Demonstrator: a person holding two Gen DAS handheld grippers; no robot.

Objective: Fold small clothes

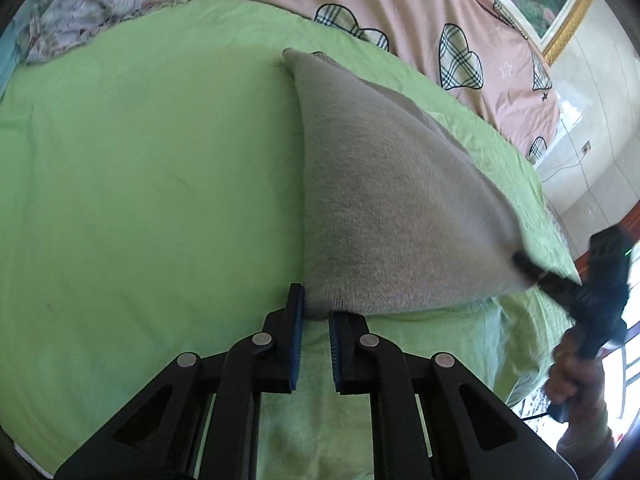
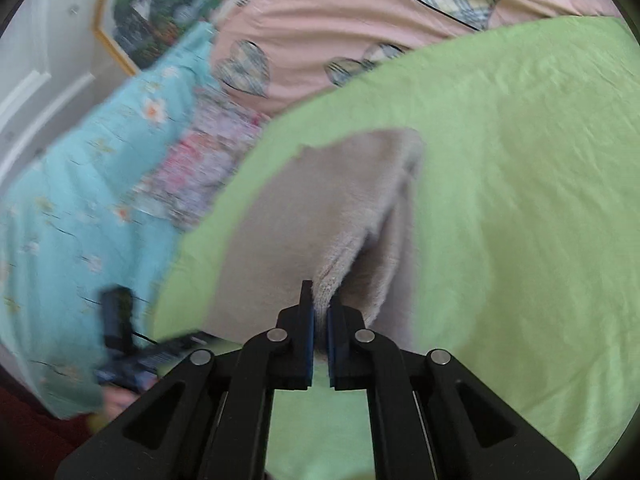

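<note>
A small grey knitted garment point(image 1: 384, 184) is held up over a green sheet point(image 1: 140, 168). My left gripper point(image 1: 316, 312) is shut on its near left corner. My right gripper point(image 2: 320, 304) is shut on the other corner, where the knit bunches between the pads. In the left wrist view the right gripper point(image 1: 532, 272) shows at the right edge, pinching the cloth, with a hand below it. In the right wrist view the grey garment point(image 2: 304, 216) hangs ahead, its far end resting on the green sheet point(image 2: 520, 184). The left gripper's body point(image 2: 120, 332) shows blurred at the lower left.
A pink quilt with plaid hearts point(image 1: 440, 12) lies beyond the sheet. A floral cloth point(image 1: 80, 12) lies at the far left. A teal flowered cover point(image 2: 80, 200) lies left in the right wrist view. A framed picture point(image 2: 156, 8) hangs on the wall.
</note>
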